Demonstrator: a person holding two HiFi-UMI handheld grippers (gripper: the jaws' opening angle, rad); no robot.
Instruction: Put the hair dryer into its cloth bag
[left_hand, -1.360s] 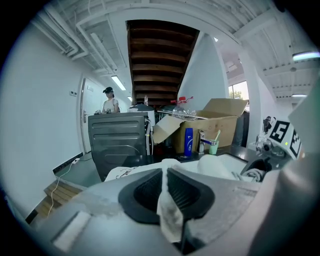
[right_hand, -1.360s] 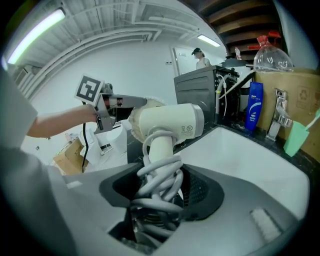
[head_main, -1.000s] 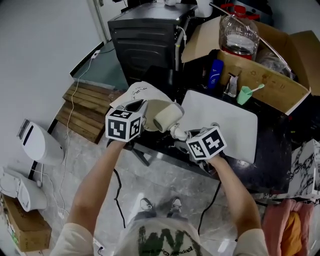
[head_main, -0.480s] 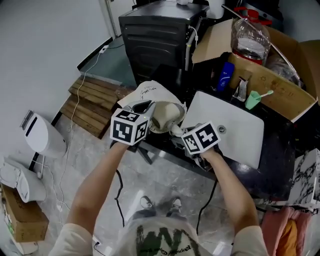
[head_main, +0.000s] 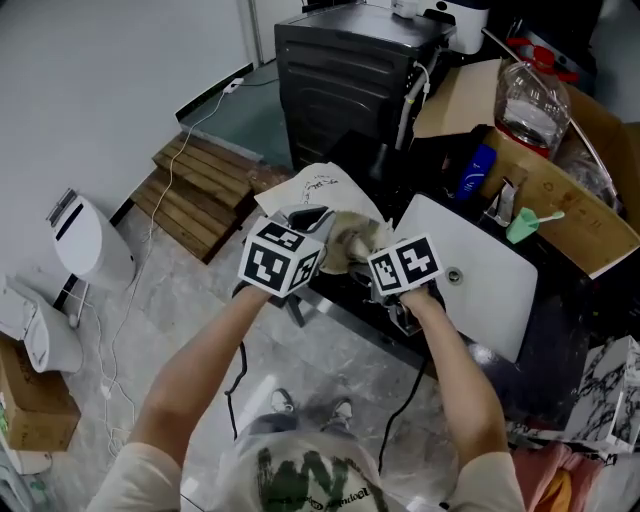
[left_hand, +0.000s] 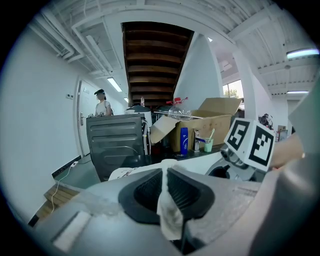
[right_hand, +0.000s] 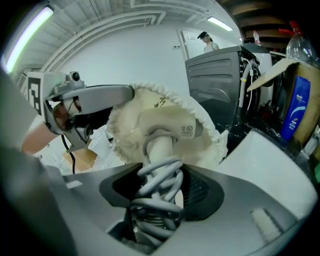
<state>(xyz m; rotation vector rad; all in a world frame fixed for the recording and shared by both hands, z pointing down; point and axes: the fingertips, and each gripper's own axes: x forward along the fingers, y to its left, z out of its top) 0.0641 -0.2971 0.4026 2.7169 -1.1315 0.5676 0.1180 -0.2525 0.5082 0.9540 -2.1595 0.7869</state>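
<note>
Dryer head going into the bag mouth

Nearest us, our right gripper (right_hand: 162, 192) held the hair dryer (right_hand: 167, 127) by its handle, jaws spread round the cord (right_hand: 160, 172) wound there. Our left gripper (left_hand: 166, 190) pinched the cloth bag (right_hand: 122, 135) by its rim, jaws nearly together. In 1 second the dryer's head had moved from outside the mouth to inside it; we judged only the handle remained. The gathered rim ringed the head closely. Beyond stood a white board (head_main: 490, 280) and a black cabinet (head_main: 340, 60).
</note>
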